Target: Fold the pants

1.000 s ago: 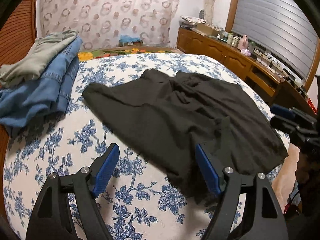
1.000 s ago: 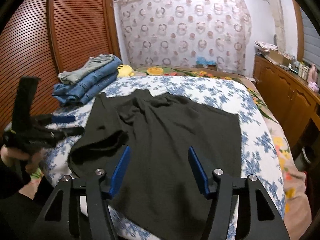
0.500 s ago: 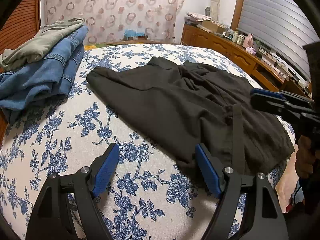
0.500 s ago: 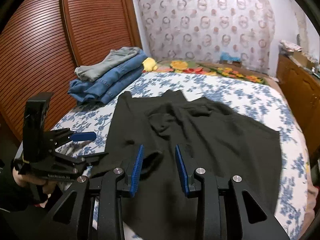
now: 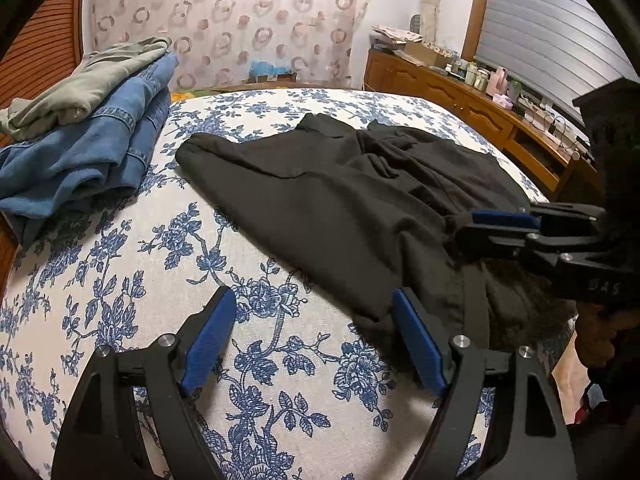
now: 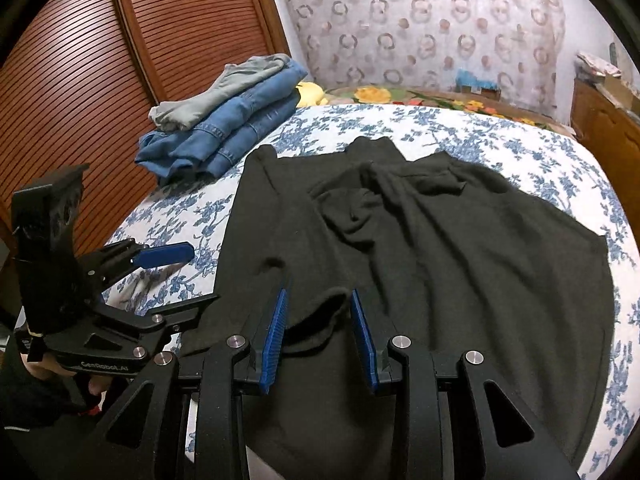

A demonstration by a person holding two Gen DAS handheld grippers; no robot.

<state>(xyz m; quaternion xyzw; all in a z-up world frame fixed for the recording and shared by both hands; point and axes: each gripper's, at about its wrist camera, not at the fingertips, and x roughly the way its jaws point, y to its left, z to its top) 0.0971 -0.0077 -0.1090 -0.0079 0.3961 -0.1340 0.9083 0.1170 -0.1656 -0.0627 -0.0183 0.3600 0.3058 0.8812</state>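
The black pants [image 6: 460, 264] lie spread and rumpled across the middle of the bed [image 5: 120, 280], reaching to its near edge, on the blue-flowered cover. My right gripper [image 6: 318, 328] sits over a raised fold of the black cloth at that near edge; its jaws have just been closing and stand narrow, with the fold between the blue pads [image 6: 276, 336], though I cannot see that they press it yet. From the left wrist view the right gripper [image 5: 468, 232] comes in from the right side, its tips at the dark cloth. My left gripper [image 5: 312, 336] hangs over the cover with its jaws wide apart, one blue pad above bare flowered cloth, the other at the hem of the pants, nothing between them. A stack of folded jeans [image 5: 88, 160] with a grey-green garment [image 5: 80, 88] on top rests at the far left corner of the bed, well apart from the pants.
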